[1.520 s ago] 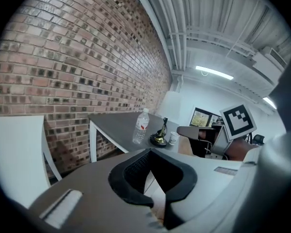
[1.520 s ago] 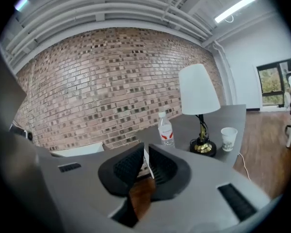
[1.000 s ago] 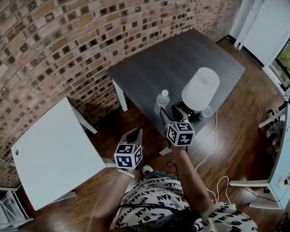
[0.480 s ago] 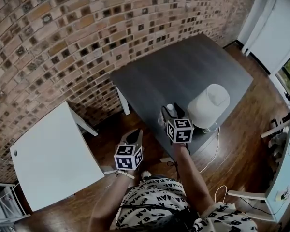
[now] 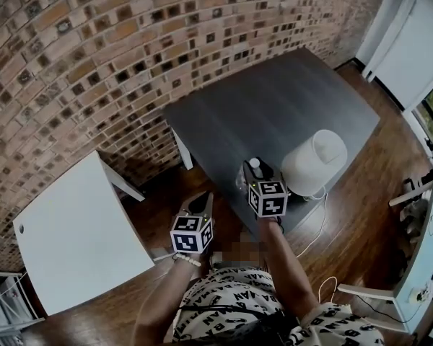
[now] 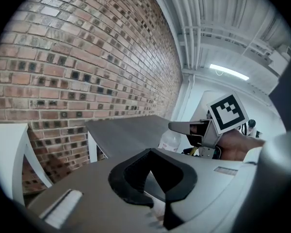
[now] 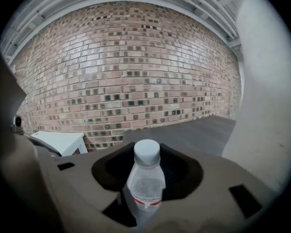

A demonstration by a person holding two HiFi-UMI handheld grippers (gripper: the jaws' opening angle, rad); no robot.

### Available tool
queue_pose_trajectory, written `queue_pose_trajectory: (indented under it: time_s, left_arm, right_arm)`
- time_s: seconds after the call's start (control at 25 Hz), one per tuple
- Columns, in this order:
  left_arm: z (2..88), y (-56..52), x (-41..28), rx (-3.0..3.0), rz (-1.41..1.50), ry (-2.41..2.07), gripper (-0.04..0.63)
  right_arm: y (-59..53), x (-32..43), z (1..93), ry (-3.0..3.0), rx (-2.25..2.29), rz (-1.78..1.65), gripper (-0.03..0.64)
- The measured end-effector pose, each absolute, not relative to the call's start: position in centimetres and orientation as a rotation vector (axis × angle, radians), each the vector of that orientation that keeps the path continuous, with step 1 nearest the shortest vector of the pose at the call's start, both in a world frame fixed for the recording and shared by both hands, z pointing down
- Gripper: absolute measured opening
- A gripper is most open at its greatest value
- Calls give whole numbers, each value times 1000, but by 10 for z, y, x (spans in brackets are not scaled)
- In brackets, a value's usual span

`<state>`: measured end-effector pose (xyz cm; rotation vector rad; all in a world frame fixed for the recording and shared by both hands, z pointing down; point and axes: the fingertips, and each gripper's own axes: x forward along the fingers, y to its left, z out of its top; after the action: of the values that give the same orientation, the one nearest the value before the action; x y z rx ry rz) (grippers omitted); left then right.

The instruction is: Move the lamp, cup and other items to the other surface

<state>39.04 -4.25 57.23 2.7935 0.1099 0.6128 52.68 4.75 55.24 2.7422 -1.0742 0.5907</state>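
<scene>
The wall (image 5: 94, 56) is brick in red-brown, tan and orange, many bricks with a dark square centre and pale mortar between them. The grey table (image 5: 274, 99) is dark, with white legs. The white table (image 5: 72, 236) is plain. The lamp (image 5: 315, 162) is white. The bottle (image 7: 144, 181) is clear, with a white cap and a red band on its label. The floor (image 5: 353, 222) is dark brown planks. The shirt (image 5: 227, 294) is white with black lettering.

Shirt (image 5: 234, 294) print: repeated "AA" letters (rest unclear); bottle (image 7: 145, 181) label illegible.
</scene>
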Motion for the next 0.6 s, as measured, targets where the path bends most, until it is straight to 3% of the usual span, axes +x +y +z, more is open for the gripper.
queue_pose_trajectory:
  time_s: [0.6]
  left_arm:
    - [575,-109,311,2738,580,-202,0]
  right_arm:
    - [-39,476,513,-1354,2563,464,163]
